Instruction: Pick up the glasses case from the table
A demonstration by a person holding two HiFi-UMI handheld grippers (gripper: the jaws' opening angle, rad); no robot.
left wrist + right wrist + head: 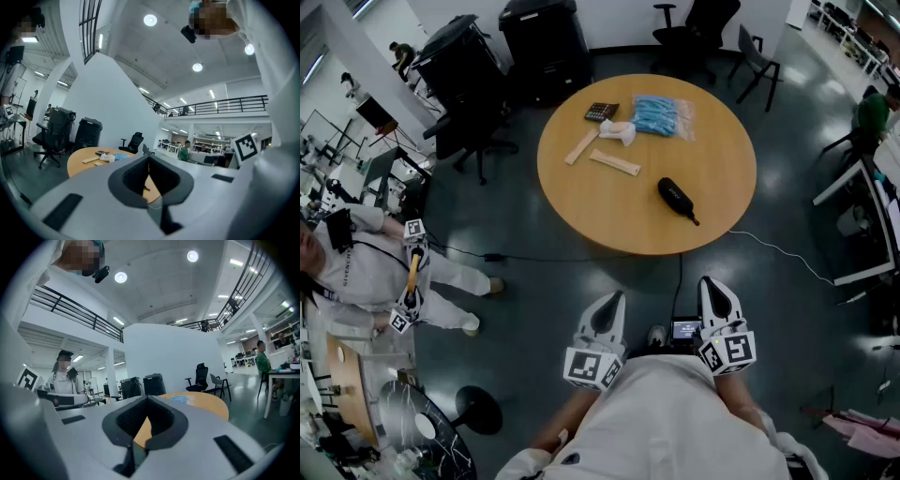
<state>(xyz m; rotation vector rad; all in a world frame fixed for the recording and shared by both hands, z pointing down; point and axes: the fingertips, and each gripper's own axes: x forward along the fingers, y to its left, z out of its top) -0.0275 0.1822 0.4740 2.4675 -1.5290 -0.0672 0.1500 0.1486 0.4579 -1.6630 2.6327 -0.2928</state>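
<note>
The case (676, 197) is a slim, black, rounded pod. It looks like a stiff shell, so I judge it light and firm enough to take a squeeze without giving. Its smooth curved skin could slide out of a pinch set near either tip. From its upper-left end the body runs down and right to a thin strap (693, 220), which is too flimsy to lift by. The best hold looks to be across the narrow width at mid-length, with the pads on the two long sides.

It lies on the table (581, 202), on the right half of the part nearest the person and a little in from the rim. The strips (614, 162), calculator (601, 112) and packet (659, 115) lie across the far part, well apart from it, so nothing crowds the approach.

The left claw (616, 298) is held low against the person's body, off the table, with bare floor between it and the rim. Its own view shows the tips (149, 158) pressed together with nothing between them. The case lies ahead of it and to its right, well apart.

The right claw (710, 283) sits beside it, also closed and empty (147, 398). It is the nearer of the two, with the case ahead and slightly to its left. It would have to open before closing on the case.
</note>
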